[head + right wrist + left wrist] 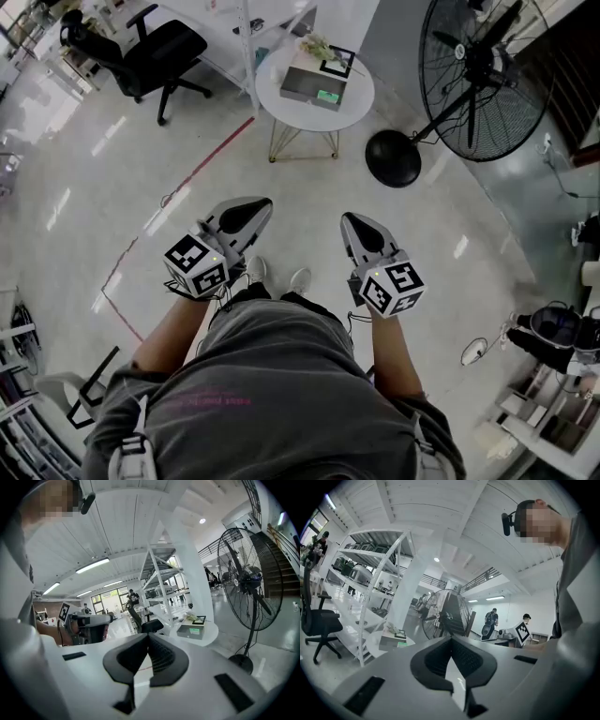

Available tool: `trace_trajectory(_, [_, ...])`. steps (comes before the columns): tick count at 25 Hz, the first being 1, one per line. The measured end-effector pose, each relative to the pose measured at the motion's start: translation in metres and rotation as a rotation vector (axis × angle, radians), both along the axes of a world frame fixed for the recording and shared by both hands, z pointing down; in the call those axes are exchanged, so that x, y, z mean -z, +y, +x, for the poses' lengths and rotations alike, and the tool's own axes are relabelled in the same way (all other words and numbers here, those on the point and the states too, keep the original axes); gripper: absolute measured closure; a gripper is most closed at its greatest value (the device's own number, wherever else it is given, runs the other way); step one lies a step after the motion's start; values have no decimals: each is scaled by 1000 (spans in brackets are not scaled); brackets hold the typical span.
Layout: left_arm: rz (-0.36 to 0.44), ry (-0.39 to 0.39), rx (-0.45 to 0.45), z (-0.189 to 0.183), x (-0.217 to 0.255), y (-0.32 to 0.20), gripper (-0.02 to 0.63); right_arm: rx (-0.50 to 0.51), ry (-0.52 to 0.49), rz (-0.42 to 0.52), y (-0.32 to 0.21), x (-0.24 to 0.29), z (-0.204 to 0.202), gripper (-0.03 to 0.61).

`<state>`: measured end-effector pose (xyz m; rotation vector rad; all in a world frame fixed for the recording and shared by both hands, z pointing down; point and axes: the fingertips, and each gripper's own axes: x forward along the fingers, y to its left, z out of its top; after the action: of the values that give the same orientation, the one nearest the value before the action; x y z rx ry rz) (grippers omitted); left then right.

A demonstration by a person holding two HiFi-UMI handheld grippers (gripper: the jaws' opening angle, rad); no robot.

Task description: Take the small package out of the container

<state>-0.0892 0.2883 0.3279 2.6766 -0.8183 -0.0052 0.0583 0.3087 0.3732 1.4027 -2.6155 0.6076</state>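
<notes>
Small package not positively identified: a grey box container (314, 89) with a green label on its near face is seen on the round white bench (314, 119). A pale crumpled item (316, 45) lies at its far end and may be the package, but it is too small to confirm. Whether it sits inside the container or just behind it cannot be told. A black-framed card (336, 64) is set beside it on the far right. The bench lies straight ahead across open floor (309, 178), well apart from both claws and roughly centred between them, so neither hand is judged clearly nearer. The container's near face is presented broadside to the person; its long axis is hard to read at this range. Left claw (255, 211) is clenched, tips met, nothing between them, and is aimed forward and slightly inward. Right claw (349, 220) is likewise clenched and empty, toed in the other way. An approach walk is judged necessary before any reach, and both claws would need to be released first. The container's interior is hidden from every view. A standing fan (478, 75) is noted right of the bench, its base near the approach path.
</notes>
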Motion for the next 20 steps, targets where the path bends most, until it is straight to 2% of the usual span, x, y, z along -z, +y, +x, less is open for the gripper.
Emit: trace_trajectory(20, [-1, 0, 40, 56, -1, 10, 598, -4, -29, 20, 2, 2, 67, 557])
